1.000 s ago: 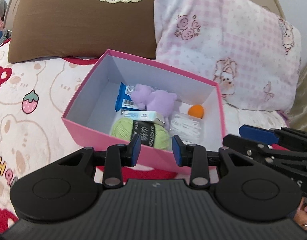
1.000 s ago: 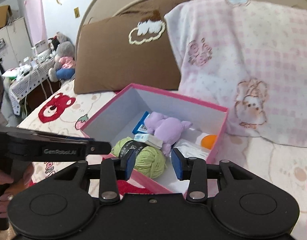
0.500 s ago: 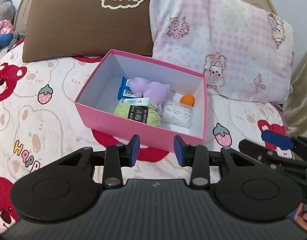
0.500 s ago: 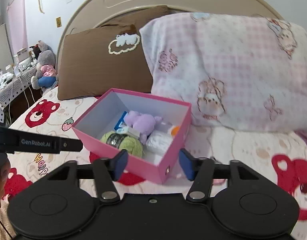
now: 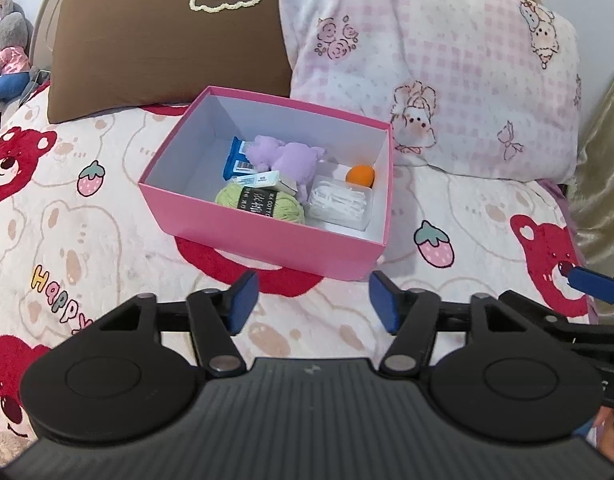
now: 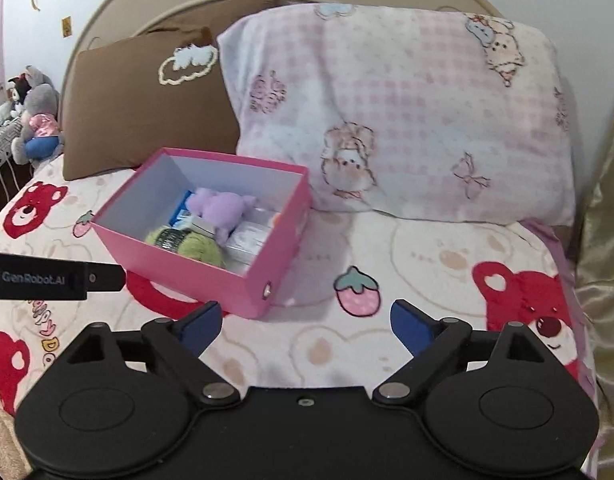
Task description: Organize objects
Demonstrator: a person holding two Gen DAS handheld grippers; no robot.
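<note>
A pink box [image 5: 267,236] stands open on the bed [image 5: 87,240], in front of a brown pillow [image 5: 163,36] and a pink checked pillow [image 5: 435,64]. Inside the box lie a green ball of yarn [image 5: 263,206], a purple plush toy [image 5: 287,156], a blue packet [image 5: 236,157], a small white carton [image 5: 263,179] that rests on the yarn, a clear case with white pieces [image 5: 339,204] and an orange ball [image 5: 359,175] in the far right corner. All these things are together in the right half of the box; the left half shows its bare white bottom.

The left hand-held gripper [image 5: 313,304] is over the blanket, on the near side of the box, and does not touch it. Its jaws are opening and nothing is between them. The right hand-held gripper [image 6: 305,326] is also over the blanket, to the right of the box corner. Its jaws are opening wide and they are empty too. A grey plush toy [image 6: 37,120] sits beyond the left edge of the bed.
</note>
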